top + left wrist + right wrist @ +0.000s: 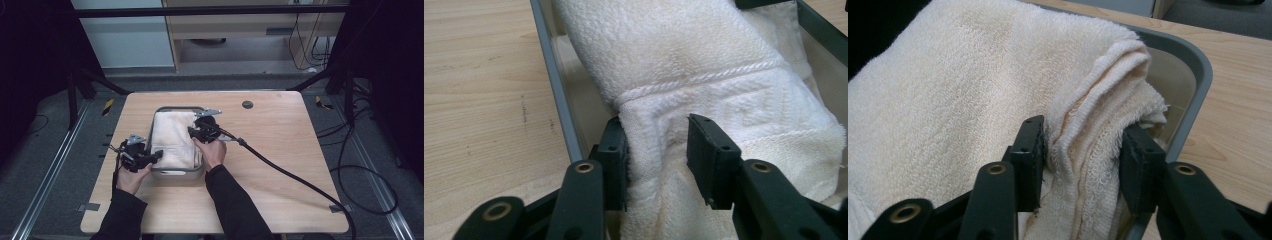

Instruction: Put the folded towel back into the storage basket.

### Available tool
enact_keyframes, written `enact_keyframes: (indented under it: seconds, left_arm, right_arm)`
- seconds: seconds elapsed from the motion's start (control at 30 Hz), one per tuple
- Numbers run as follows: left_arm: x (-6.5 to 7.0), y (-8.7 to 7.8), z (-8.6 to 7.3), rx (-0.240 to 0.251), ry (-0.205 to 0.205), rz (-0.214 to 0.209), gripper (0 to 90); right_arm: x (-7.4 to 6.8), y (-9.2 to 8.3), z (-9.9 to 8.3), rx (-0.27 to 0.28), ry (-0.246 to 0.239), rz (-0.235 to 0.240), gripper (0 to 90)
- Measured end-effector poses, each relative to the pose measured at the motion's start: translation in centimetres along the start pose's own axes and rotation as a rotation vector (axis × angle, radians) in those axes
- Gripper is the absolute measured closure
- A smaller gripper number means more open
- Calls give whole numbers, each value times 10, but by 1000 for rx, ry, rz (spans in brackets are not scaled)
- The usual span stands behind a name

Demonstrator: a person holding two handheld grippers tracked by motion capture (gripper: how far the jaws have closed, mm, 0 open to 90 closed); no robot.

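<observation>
Cream folded towel (172, 140) lies inside grey plastic bin (176, 174) at centre of wooden table (280, 150). Left gripper (156, 157) at bin's near-left corner: jaws apart, a towel fold between them, left pad touching the cloth, right pad clear. Right gripper (192, 132) at bin's right rim: jaws apart around bunched towel edge; pad contact cannot be told.

Light wood table (280, 150): grey bin (176, 173) left of centre; black cable (295, 177) across right half.
</observation>
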State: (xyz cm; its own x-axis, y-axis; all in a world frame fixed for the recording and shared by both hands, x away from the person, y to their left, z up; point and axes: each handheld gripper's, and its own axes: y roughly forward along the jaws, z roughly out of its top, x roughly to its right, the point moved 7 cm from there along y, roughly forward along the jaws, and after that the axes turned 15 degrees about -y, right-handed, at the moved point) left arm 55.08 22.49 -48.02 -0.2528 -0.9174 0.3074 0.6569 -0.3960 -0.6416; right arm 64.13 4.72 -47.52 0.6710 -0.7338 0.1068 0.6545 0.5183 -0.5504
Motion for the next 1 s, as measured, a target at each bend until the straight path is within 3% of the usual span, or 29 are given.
enact_keyframes:
  seconds: [0.2, 0.43, 0.53, 0.8, 0.83, 1.0]
  left_arm:
    - [2, -3, 2, 18, 14, 8, 508]
    - [4, -27, 16, 126, 5, -7, 472]
    - [4, -38, 20, 163, 5, -12, 457]
    - [-1, -52, 17, 198, 30, -2, 397]
    - [-5, -55, 15, 203, 38, 9, 367]
    - [-15, -60, 11, 215, 27, 16, 322]
  right_arm:
    - [3, -5, 0, 8, -8, 0, 498]
    - [6, -24, 11, 65, -34, -5, 456]
    - [9, -42, 16, 102, -51, 0, 401]
    - [20, -81, 14, 142, -53, 15, 279]
    - [26, -96, 7, 146, -53, 16, 251]
    - [41, -122, -11, 150, -60, -13, 227]
